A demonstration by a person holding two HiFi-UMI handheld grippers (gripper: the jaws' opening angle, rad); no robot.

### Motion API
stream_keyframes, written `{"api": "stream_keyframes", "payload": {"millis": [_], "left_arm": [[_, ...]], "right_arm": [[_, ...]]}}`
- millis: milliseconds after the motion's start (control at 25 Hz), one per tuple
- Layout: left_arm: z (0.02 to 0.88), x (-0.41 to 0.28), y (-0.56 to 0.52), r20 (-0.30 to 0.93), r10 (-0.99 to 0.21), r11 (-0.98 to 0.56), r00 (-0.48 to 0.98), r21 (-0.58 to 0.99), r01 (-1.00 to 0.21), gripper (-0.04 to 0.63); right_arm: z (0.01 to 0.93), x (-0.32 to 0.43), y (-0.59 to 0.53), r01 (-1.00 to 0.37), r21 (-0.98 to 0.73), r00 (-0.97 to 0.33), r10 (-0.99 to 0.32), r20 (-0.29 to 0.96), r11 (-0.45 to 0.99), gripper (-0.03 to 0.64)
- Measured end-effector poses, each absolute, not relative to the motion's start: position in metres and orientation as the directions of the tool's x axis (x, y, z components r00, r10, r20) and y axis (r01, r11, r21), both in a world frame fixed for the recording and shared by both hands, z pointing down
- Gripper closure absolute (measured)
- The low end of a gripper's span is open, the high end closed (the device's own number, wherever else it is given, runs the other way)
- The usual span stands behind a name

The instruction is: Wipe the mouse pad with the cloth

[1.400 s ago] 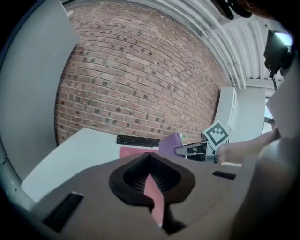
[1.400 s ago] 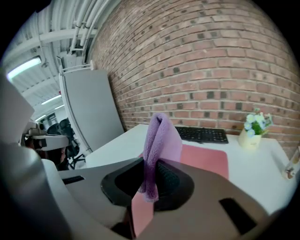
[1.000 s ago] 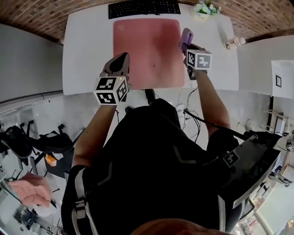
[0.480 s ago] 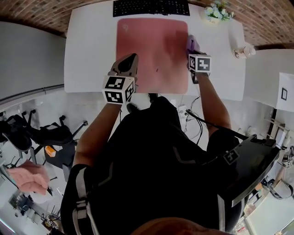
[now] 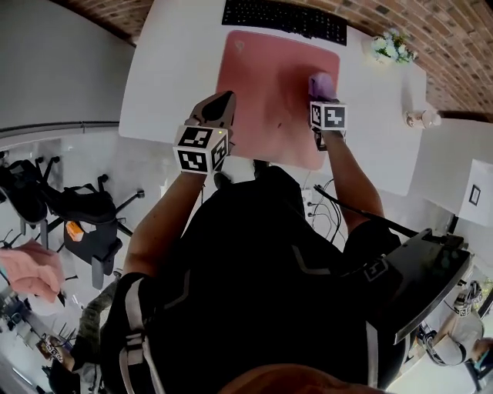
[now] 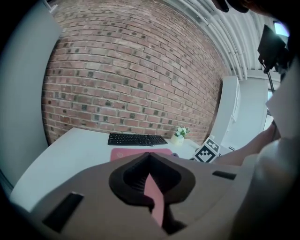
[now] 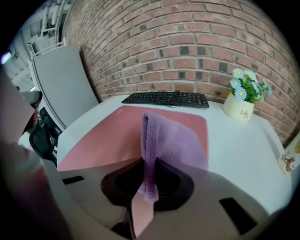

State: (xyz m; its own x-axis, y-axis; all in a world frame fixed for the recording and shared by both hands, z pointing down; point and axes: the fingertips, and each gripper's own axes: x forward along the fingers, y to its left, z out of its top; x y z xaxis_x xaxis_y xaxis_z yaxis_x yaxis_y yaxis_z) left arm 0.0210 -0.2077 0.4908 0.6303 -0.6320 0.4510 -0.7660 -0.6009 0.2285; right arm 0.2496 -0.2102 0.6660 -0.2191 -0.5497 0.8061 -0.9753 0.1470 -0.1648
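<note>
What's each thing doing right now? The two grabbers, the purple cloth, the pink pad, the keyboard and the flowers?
left gripper: shut, holding nothing.
right gripper: shut on the cloth.
cloth: folded, pinched between the jaws, over the right side of the mouse pad.
mouse pad: flat on the desk.
keyboard: flat, behind the mouse pad.
flower pot: upright.

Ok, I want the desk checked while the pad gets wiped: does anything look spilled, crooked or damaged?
Nothing stands out. The mouse pad lies flat in front of the keyboard, the flower pot stands upright, and the cloth is clamped in the right hand-held gripper, over the pad.
</note>
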Motion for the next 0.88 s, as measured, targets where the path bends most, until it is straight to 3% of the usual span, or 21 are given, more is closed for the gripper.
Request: {"api": "stream_keyframes", "payload": {"millis": [880], "left_arm": [[0.478, -0.059, -0.2, 0.438, -0.753, -0.433, 0.492, 0.233, -0.871, 0.594]], "right_arm": [[0.664, 0.1, -0.254, -0.869, -0.221, -0.419, -0.421, 0.804, 0.443, 0.557]]}}
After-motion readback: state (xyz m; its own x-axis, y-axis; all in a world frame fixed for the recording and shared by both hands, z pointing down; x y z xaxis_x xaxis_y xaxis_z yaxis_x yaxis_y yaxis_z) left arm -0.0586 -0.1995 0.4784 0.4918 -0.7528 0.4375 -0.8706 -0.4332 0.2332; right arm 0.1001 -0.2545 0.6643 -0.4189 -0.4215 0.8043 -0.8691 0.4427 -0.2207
